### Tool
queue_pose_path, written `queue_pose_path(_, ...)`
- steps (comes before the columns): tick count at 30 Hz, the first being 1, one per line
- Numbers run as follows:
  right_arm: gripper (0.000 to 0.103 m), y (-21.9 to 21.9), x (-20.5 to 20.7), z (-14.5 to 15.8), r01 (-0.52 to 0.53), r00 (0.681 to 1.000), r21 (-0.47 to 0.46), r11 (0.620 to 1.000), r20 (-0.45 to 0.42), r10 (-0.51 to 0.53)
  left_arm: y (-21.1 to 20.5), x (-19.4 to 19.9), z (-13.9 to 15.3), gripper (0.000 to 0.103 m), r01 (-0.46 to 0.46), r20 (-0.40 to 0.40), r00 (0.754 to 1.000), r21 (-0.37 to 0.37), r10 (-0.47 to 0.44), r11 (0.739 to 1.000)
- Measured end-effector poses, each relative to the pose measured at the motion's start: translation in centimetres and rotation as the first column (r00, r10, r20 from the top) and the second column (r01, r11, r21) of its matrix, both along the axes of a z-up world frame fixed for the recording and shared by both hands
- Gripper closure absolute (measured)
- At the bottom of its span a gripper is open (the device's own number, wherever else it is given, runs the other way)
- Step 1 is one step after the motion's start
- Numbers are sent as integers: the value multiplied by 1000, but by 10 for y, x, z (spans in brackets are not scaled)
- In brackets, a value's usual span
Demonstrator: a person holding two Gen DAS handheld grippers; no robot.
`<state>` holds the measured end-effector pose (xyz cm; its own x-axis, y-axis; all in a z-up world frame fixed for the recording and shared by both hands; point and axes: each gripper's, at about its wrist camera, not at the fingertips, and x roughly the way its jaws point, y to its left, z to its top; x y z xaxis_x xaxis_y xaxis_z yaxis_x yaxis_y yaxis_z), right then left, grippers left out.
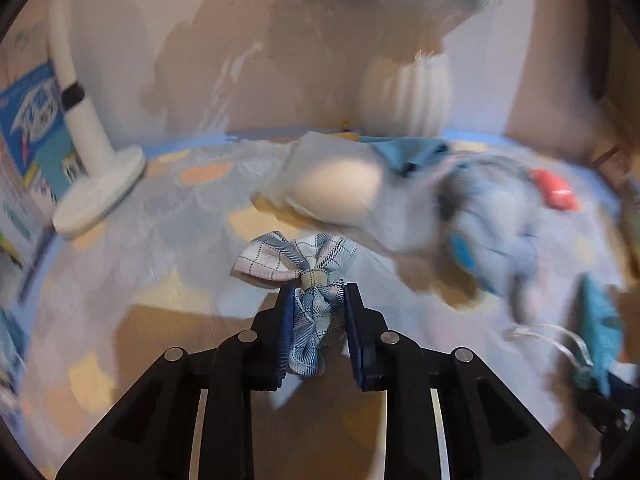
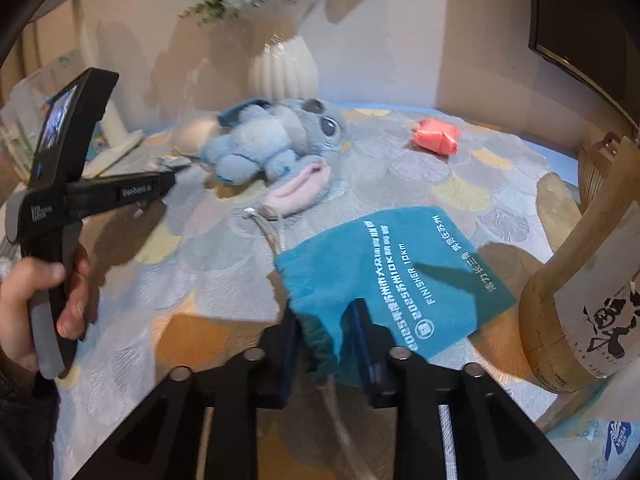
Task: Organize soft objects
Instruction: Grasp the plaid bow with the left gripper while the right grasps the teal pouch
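Soft things lie scattered over the patterned worktop (image 2: 460, 192): a blue plush toy (image 2: 276, 140), a small coral bundle (image 2: 436, 136), a teal drawstring pouch (image 2: 396, 280) and a plaid bow (image 1: 300, 264).

Left gripper (image 1: 316, 316) has its jaws closed on the bow's tail; the knot and loops stick out ahead of the tips, and the bow looks lifted clear of the worktop. This view is blurred, so the surroundings are hard to read, but the plush toy lies ahead and to the right of these jaws.

Right gripper (image 2: 328, 336) has its jaws drawn in on the gathered neck of the pouch, though I cannot tell how firmly they pinch it. The pouch's body stretches away from the jaws toward the upper right, flat on the worktop, its long axis slanting that way; its cord trails back toward the camera. A bottle (image 2: 588, 292) leans just beside the pouch's far corner.

Plush toy and coral bundle sit well beyond the pouch; the toy seems nearer the left gripper, the bundle nearer the right.
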<state>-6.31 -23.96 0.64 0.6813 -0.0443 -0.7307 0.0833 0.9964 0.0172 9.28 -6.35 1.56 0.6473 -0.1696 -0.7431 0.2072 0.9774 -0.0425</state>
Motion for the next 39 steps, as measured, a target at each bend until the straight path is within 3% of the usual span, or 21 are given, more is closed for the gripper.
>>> queue_pose_path(5,83,4,-46,16,-143,987,89,986,92,135,10,-66,6,82,32,33,999,-87,-30,996)
queue_pose_path(10,82,25,-89,13,-276,960,71,959,59,272,12,-98,9,82,41,33,999,-140,-36,989)
queue_pose_path(11,78,26,-96,11,-277,960,62,959,47,275,11,-100,8,82,42,30,999,-135,-38,990)
queue_pose_path(14,31,24,-104,1,-258,964,64,964,-44,261,8,-101,3,82,39,47,998,-98,-35,994)
queue_pose_path(17,25,12,-119,4,-209,976,116,971,-38,215,0,-104,2,82,59,54,997,-66,-56,996)
queue_pose_path(18,16,7,-123,6,-196,979,157,968,-32,203,-2,-106,3,81,70,64,996,-56,-66,996)
queue_pose_path(20,11,-1,-125,4,-154,985,214,965,-48,168,-2,-109,5,81,87,80,993,-62,-82,994)
queue_pose_path(24,10,-2,-108,-8,-93,986,269,959,-108,126,8,-109,7,81,78,86,994,-109,-69,991)
queue_pose_path(35,8,34,-44,-14,-43,994,108,993,-98,53,8,-107,7,81,80,82,994,-113,-71,990)
queue_pose_path(37,15,37,-40,-15,-34,995,86,996,-92,42,8,-107,7,81,82,81,994,-116,-73,990)
queue_pose_path(39,31,39,-39,-15,-12,996,38,999,-84,16,9,-107,7,81,83,83,994,-116,-73,990)
